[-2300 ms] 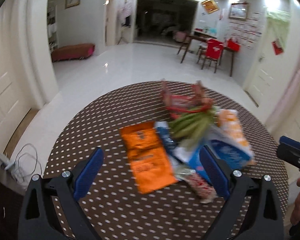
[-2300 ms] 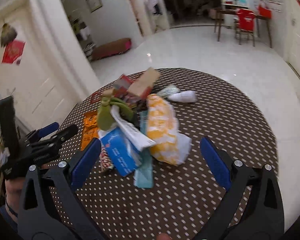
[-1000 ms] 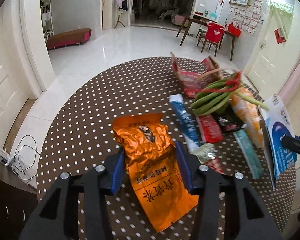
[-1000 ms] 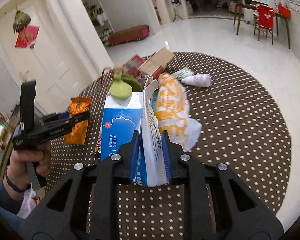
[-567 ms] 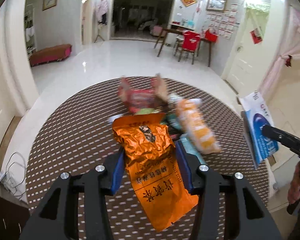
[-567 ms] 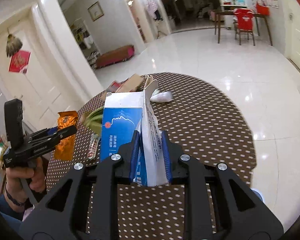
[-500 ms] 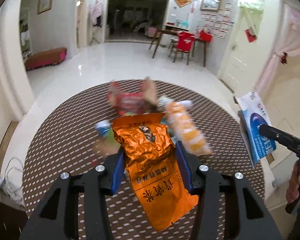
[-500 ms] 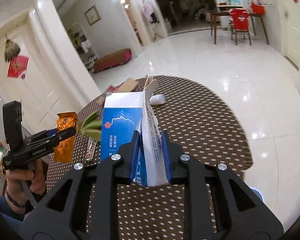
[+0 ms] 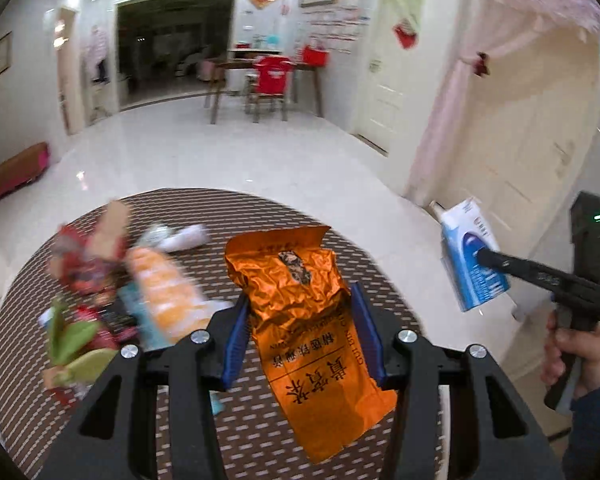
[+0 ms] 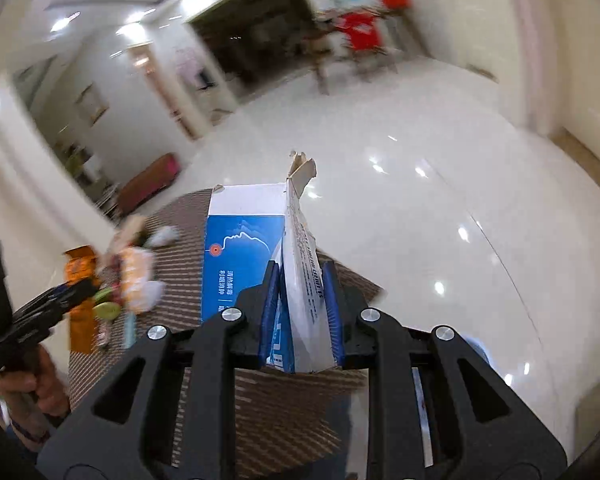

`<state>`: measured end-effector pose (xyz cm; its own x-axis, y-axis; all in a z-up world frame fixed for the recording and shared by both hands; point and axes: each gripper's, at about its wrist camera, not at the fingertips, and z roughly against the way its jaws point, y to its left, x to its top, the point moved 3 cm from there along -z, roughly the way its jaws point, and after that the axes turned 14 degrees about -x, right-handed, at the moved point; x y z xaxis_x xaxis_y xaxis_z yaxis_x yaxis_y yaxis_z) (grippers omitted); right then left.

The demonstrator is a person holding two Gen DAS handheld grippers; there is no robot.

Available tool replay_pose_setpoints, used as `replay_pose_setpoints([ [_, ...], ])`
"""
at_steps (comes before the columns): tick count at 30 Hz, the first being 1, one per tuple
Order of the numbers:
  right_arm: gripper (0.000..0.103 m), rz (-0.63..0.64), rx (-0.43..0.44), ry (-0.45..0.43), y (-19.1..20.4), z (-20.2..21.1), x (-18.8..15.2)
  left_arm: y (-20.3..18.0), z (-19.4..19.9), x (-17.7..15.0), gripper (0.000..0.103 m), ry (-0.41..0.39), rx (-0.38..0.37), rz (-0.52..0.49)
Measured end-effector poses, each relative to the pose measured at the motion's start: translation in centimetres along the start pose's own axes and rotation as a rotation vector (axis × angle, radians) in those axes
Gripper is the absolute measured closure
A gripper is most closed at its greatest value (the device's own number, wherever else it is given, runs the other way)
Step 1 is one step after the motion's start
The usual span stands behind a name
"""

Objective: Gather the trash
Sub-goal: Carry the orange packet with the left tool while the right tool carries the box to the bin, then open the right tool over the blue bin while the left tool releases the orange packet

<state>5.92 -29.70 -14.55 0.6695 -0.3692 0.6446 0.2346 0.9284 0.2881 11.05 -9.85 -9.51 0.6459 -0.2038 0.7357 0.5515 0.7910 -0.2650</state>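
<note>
My left gripper is shut on a crumpled orange foil bag, held above the round dotted table. My right gripper is shut on a flattened blue and white carton, carried past the table's right edge over the white floor. The left wrist view shows that same carton at the far right, in the gripper a hand holds. A blurred heap of leftover trash lies on the table's left side: a yellow-orange bag, red wrappers, green leaves and a white wad.
The table edge ends just behind the carton, with glossy white floor beyond. A cream door and pink curtain stand to the right. A wooden table with red chairs is far back.
Both grippers have swung to the right with their loads, and both wrists rolled. The carton now hangs over the floor instead of the table. The heap has slid to the left of both views.
</note>
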Motion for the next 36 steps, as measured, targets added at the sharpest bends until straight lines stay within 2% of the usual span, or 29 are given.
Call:
replay_pose_setpoints([
  [5, 0.08, -0.108, -0.133, 0.12, -6.5, -3.8, -3.1, -3.8, -3.3, 0.1, 0.056, 0.049, -0.073, -0.058],
  [11, 0.076, -0.183, -0.218, 0.246, -10.6, -8.3, -6.9, -6.7, -7.0, 0.1, 0.056, 0.108, -0.135, -0.113],
  [12, 0.062, -0.213, -0.228, 0.281, -11.5, -9.4, -7.8, -7.2, -7.6, -0.1, 0.056, 0.121, -0.147, -0.123],
  [13, 0.041, -0.233, -0.232, 0.296, -12.2, -9.9, -8.2, -7.7, -8.2, -0.1, 0.056, 0.13, -0.156, -0.129],
  [16, 0.037, -0.302, -0.252, 0.316, -14.3, -10.4, -9.4, -9.4, -10.4, -0.4, 0.056, 0.171, -0.187, -0.152],
  [18, 0.031, -0.33, -0.26, 0.304, -15.2, -9.6, -9.6, -10.8, -11.9, -0.7, 0.056, 0.205, -0.208, -0.168],
  [22, 0.026, -0.368, -0.26, 0.246, -16.9, -7.1, -8.6, -12.8, -15.1, -1.6, 0.056, 0.274, -0.246, -0.195],
  [28, 0.016, -0.431, -0.243, 0.107, -19.1, -1.2, -6.7, -16.2, -20.8, -3.6, 0.055, 0.408, -0.29, -0.232],
  [31, 0.016, -0.441, -0.232, 0.047, -19.3, 1.3, -5.6, -16.8, -23.3, -4.3, 0.054, 0.478, -0.312, -0.227],
  [32, 0.013, -0.443, -0.229, 0.03, -19.3, 2.1, -5.3, -17.0, -24.0, -4.5, 0.052, 0.497, -0.32, -0.225],
  [33, 0.012, -0.444, -0.227, 0.017, -19.3, 2.5, -5.1, -17.1, -24.8, -4.8, 0.036, 0.521, -0.323, -0.227],
  [35, 0.01, -0.446, -0.219, -0.006, -19.2, 3.4, -4.8, -17.0, -25.5, -4.5, 0.01, 0.516, -0.292, -0.231],
  [36, 0.009, -0.445, -0.218, -0.012, -19.3, 3.6, -4.6, -16.8, -25.6, -4.2, 0.009, 0.506, -0.276, -0.233],
])
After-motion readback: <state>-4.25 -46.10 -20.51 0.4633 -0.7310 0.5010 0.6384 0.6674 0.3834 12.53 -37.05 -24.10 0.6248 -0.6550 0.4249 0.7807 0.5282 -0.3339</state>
